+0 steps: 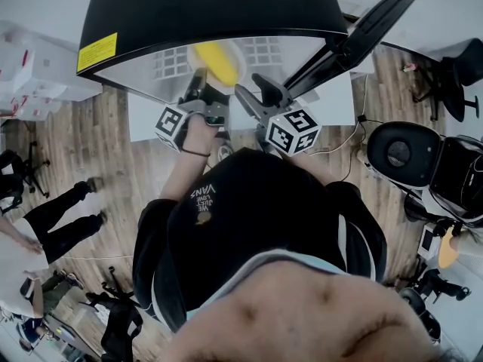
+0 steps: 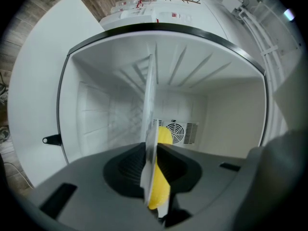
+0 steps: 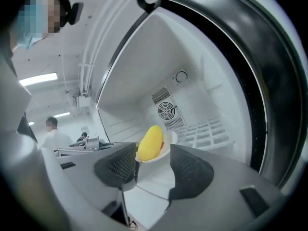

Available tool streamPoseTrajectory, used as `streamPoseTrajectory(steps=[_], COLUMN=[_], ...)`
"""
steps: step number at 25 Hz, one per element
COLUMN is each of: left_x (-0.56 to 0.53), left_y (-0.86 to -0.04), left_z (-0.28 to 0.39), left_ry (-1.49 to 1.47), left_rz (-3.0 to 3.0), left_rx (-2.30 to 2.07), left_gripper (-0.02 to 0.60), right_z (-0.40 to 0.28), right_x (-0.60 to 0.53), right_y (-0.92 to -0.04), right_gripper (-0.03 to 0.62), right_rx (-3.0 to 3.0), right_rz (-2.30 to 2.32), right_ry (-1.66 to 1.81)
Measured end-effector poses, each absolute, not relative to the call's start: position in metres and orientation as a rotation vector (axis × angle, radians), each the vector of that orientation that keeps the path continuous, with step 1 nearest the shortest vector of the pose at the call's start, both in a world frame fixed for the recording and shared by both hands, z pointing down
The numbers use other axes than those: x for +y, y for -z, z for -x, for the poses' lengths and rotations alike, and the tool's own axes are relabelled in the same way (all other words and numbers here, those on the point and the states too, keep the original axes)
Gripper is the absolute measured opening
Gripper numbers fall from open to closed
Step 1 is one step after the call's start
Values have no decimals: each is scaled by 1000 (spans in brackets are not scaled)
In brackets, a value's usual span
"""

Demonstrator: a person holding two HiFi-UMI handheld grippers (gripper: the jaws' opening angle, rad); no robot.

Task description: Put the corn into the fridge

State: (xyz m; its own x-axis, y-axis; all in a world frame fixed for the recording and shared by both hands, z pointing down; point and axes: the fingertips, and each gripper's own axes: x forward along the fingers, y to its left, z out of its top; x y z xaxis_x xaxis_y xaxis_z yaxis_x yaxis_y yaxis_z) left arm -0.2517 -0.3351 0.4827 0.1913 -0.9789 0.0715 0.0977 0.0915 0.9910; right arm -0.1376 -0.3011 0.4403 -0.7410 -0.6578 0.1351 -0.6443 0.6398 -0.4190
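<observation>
The yellow corn (image 1: pixel 215 60) lies on a small white plate (image 1: pixel 235 50) held at the mouth of the open white fridge (image 1: pixel 143 70). My left gripper (image 1: pixel 202 89) is shut on the plate's rim. In the left gripper view the plate (image 2: pixel 152 129) shows edge-on between the jaws, the corn (image 2: pixel 160 184) against it, the left gripper (image 2: pixel 155 166) pinching it. My right gripper (image 1: pixel 256 100) hangs just right of the plate, open and empty. In the right gripper view the corn (image 3: pixel 150 142) and plate (image 3: pixel 168 147) sit beyond the right gripper (image 3: pixel 152 168).
The fridge has a black top (image 1: pixel 211 6) and its door (image 1: pixel 370 29) swung open to the right. Inside are a wire shelf (image 3: pixel 207 131) and a fan vent (image 3: pixel 167 111). The fridge stands on a white table (image 1: pixel 147 115). People (image 1: pixel 60 217) and office chairs (image 1: pixel 453 74) are around.
</observation>
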Motion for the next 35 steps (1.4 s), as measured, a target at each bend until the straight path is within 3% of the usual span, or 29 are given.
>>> streamPoseTrajectory(steps=[11, 35], left_x=[-337, -331], left_y=[-486, -475], left_z=[251, 250], left_ry=[1069, 1061], left_rz=[-1167, -1220], left_rx=[-1007, -920], left_gripper=[53, 67], right_z=[155, 164], right_x=[-295, -305], right_y=[-463, -466], right_gripper=[215, 215], right_rx=[3058, 3038], right_rz=[1291, 1468], right_ry=[365, 302])
